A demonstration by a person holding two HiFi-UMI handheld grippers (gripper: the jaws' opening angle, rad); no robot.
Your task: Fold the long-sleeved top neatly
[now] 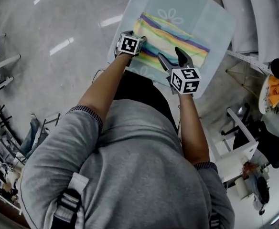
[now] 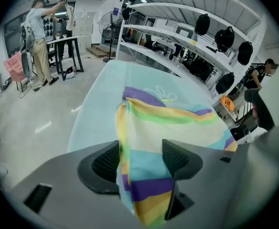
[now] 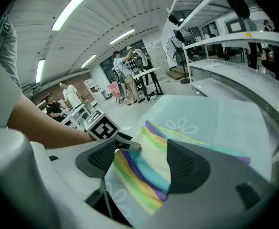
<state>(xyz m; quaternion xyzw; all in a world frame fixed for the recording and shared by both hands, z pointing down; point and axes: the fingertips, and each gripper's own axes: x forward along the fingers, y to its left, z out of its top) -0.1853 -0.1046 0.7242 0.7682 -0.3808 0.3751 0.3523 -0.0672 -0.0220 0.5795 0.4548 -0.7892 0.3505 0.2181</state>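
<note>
Head view: rainbow-striped long-sleeved fabric top (image 1: 177,44) lies on the pale blue flower-print table cover (image 1: 211,18) | left gripper (image 1: 133,44) clamps its near-left edge, likely to carry a fold | right gripper (image 1: 173,60) is spread and empty above the near edge, seemingly poised to grab.

I count two grippers, my left gripper (image 2: 142,160) and my right gripper (image 1: 173,57); one striped long-sleeved top (image 1: 177,42); one cloth-covered table (image 1: 211,18). In the left gripper view, four black bags (image 2: 202,24) hang at upper right and two people (image 2: 38,30) stand at upper left.
</note>
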